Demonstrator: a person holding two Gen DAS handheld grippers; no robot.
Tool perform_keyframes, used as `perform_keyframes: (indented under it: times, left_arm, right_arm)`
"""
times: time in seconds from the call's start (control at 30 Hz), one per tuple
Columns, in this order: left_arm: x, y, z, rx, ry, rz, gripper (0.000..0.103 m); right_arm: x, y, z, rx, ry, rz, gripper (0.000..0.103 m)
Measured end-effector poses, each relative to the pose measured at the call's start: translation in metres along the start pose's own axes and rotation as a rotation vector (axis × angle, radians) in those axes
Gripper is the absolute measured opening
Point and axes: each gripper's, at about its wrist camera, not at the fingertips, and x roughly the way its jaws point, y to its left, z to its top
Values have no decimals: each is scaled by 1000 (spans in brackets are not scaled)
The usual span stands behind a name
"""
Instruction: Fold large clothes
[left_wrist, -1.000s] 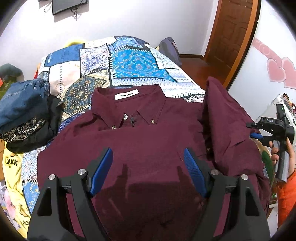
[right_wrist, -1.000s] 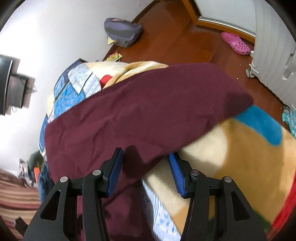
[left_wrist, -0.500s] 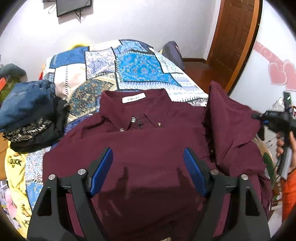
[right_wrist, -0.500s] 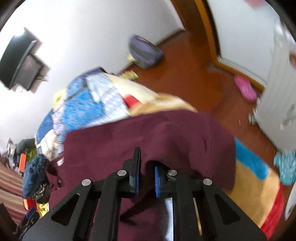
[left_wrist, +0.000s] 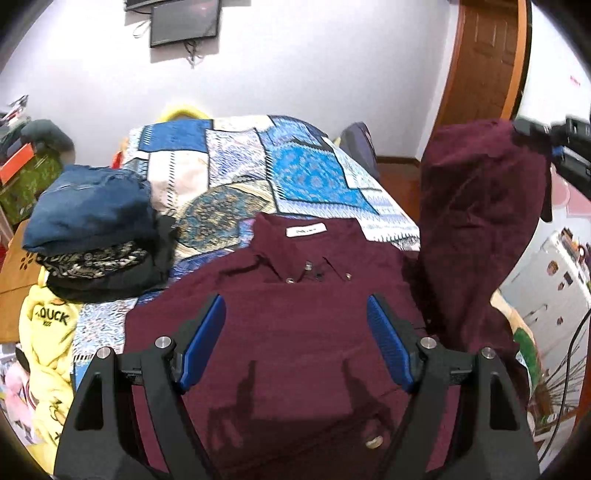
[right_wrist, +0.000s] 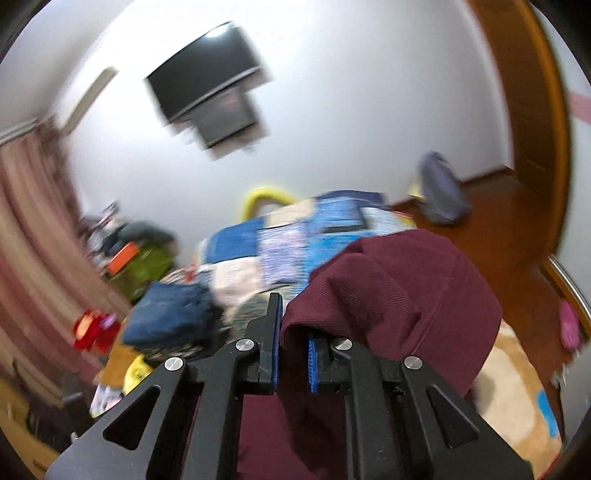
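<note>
Right gripper (right_wrist: 291, 354) pinched tight on maroon shirt (left_wrist: 295, 332) sleeve, lifted at 2 o'clock. Left gripper (left_wrist: 295, 343) wide open above shirt, holding nothing.

We see our left claw (left_wrist: 295, 343) hanging wide open above the maroon shirt (left_wrist: 295, 332), which lies collar-up on the patchwork bed (left_wrist: 236, 173). At the right, our right claw (left_wrist: 554, 147) lifts one sleeve (left_wrist: 476, 236) high. Folded clothes (left_wrist: 92, 229) sit stacked at the left.
</note>
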Motion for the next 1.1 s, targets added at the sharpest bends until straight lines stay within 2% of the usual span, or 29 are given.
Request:
perform_keyframes:
  times: [0.17, 0.33, 0.43, 0.57, 0.67, 0.73, 0.83, 0.97, 1.03, 1.1]
  left_arm:
    - [-23, 36, -6, -61, -45, 22, 78]
    - [-43, 79, -23, -135, -51, 75, 87]
    - [-51, 99, -35, -157, -41, 120, 87]
    - [-55, 125, -57, -194, -4, 178, 87]
    - [-57, 141, -77, -240, 24, 209, 87]
    - [-57, 151, -86, -269, 41, 218, 87]
    - [-54, 161, -94, -314, 67, 218, 87]
    - [-48, 165, -98, -359, 94, 177, 87]
    - [-43, 165, -99, -379, 107, 147, 87]
    - [-37, 164, -97, -404, 117, 98, 87]
  right_arm:
    - [43, 74, -13, -129, 91, 84, 10]
    - [105, 127, -65, -194, 285, 155, 10]
    - [136, 140, -103, -206, 424, 177, 10]
    - [183, 145, -161, -199, 623, 151, 14]
    - [201, 147, -185, -171, 748, 136, 17]
    - [201, 147, -193, -170, 798, 127, 20]
    - [185, 157, -186, -245, 758, 124, 21]
    - [156, 168, -155, -377, 612, 97, 23]
    - [142, 169, -139, -425, 539, 69, 32]
    - [118, 159, -119, -475, 445, 45, 49]
